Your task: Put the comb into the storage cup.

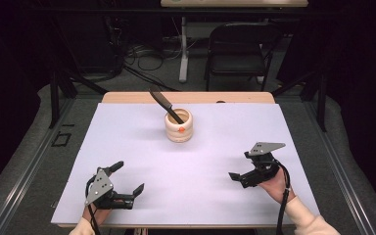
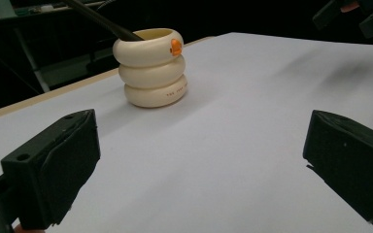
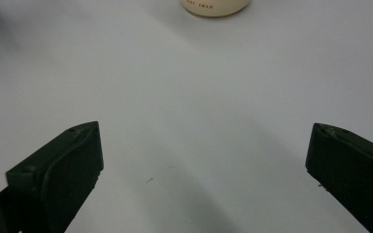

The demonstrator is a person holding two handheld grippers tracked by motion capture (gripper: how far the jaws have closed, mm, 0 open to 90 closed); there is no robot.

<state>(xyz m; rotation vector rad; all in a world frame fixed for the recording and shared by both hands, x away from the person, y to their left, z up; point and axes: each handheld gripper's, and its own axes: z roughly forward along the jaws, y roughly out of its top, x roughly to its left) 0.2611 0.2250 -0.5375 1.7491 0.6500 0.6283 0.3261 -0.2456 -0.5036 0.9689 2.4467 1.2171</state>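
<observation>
Cream ringed holder [image 1: 179, 126] keeps what looks like a knife [image 1: 165, 104], well beyond your wide-open left gripper [image 1: 127, 178] and right gripper [image 1: 241, 166].

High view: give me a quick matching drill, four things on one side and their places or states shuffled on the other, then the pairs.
Things:
1. cream ringed cup
2. black knife
3. left claw
4. right claw

Places or states:
A. open, low over the near right part of the white sheet
B. leans out of the cup toward the far left
C. stands upright on the far middle of the sheet
D. open, at the near left edge of the sheet

Pairs: 1-C, 2-B, 3-D, 4-A
</observation>
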